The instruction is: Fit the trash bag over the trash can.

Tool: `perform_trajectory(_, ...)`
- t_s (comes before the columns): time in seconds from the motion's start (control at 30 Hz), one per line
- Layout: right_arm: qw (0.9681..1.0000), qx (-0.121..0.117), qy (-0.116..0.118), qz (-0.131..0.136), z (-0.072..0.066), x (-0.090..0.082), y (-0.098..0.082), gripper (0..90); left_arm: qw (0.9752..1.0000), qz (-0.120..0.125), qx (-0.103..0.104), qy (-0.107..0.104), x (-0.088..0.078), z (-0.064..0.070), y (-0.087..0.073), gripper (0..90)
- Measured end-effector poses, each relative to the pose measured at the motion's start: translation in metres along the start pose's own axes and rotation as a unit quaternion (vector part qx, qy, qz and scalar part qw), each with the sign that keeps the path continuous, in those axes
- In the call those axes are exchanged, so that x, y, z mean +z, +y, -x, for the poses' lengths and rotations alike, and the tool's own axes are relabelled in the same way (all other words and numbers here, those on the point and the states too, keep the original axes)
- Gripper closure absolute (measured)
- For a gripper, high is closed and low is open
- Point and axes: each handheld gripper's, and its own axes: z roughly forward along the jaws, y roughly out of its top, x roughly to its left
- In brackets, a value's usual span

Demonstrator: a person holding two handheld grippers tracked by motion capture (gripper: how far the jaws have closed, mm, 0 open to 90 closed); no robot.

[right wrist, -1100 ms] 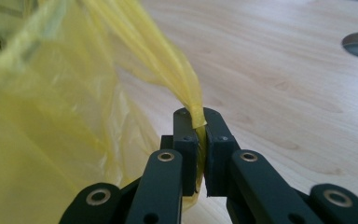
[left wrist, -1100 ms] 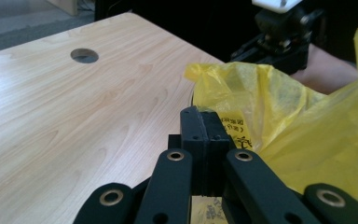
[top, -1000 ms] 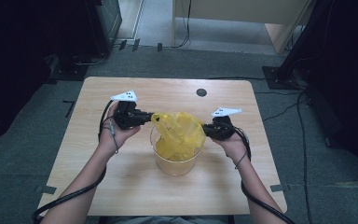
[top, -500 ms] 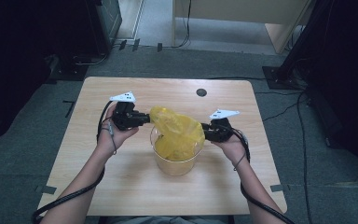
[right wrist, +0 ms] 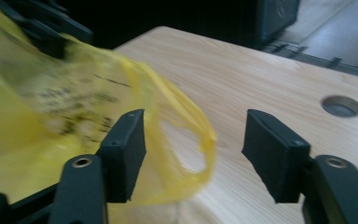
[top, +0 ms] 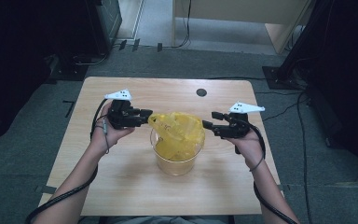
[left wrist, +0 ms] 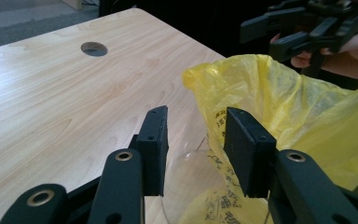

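Note:
A yellow plastic bag (top: 177,130) lines a clear round container (top: 176,162) at the middle of the table. My left gripper (top: 147,115) is at the bag's left edge. In the left gripper view its jaws (left wrist: 193,116) have just been opening and stand apart, with the bag's edge (left wrist: 214,93) beside the right pad and not pinched. My right gripper (top: 209,119) is just off the bag's right side. Its jaws (right wrist: 196,121) have also just been opening and stand wide, and a loose loop of the bag (right wrist: 200,140) hangs between them untouched.
The light wooden table (top: 121,186) has a round cable hole (top: 201,92) behind the container. Grey floor surrounds it, with dark equipment at the back left and a stand's base (top: 279,74) at the back right. A cable trails from each gripper along the forearms.
Both grippers have opened and let go of the bag's rim. The right gripper has pulled up and away to the right. The bag's top has slackened over the container.

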Motion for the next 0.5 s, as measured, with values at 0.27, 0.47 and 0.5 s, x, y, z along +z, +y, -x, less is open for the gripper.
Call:
perform_trajectory(0.27, 0.9982, -0.017, 0.057, -0.011, -0.036, -0.005, 0.003, 37.0, 0.9998, -0.016, -0.001, -0.009, -0.004, 0.007, -0.003, 57.8)
perform_trajectory(0.47, 0.9968, -0.059, 0.042, -0.033, -0.056, -0.011, -0.006, 24.3, 0.9998, -0.013, -0.012, -0.011, -0.008, 0.011, -0.014, 58.1)
perform_trajectory(0.5, 0.9964, -0.064, 0.041, -0.038, -0.059, -0.011, -0.007, 23.0, 0.9998, -0.012, -0.011, -0.012, -0.009, 0.012, -0.014, 58.2)
